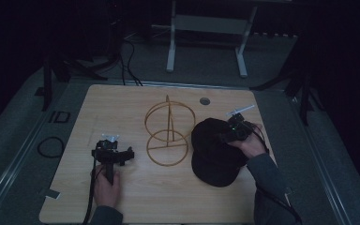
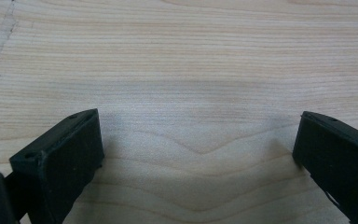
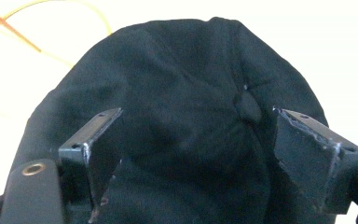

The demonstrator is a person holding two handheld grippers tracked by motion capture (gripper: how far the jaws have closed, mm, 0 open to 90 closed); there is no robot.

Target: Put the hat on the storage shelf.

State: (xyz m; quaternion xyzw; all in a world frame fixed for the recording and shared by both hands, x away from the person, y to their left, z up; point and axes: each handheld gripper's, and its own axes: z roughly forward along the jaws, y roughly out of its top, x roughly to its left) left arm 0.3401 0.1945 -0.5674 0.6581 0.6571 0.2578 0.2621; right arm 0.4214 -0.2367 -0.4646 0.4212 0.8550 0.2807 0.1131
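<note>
A black cap (image 1: pixel 213 152) lies on the right half of the wooden table (image 1: pixel 122 103), brim toward the person. My right gripper (image 1: pixel 232 132) hangs over the cap's crown; in the right gripper view its jaws stand wide apart on either side of the crown (image 3: pixel 186 130) and its top button (image 3: pixel 248 105), gripper midpoint (image 3: pixel 198 135). A gold wire stand (image 1: pixel 168 133) made of two rings on a post sits at the table's centre, just left of the cap. My left gripper (image 1: pixel 114 152) rests low over bare wood at the left, open (image 2: pixel 198 140) with nothing between its jaws.
A round grommet hole (image 1: pixel 205 101) sits near the table's far edge. Behind the table stands a white frame (image 1: pixel 206 42) on the floor, with cables (image 1: pixel 126 61) trailing at the back left. A cable loop (image 1: pixel 50 146) lies left of the table.
</note>
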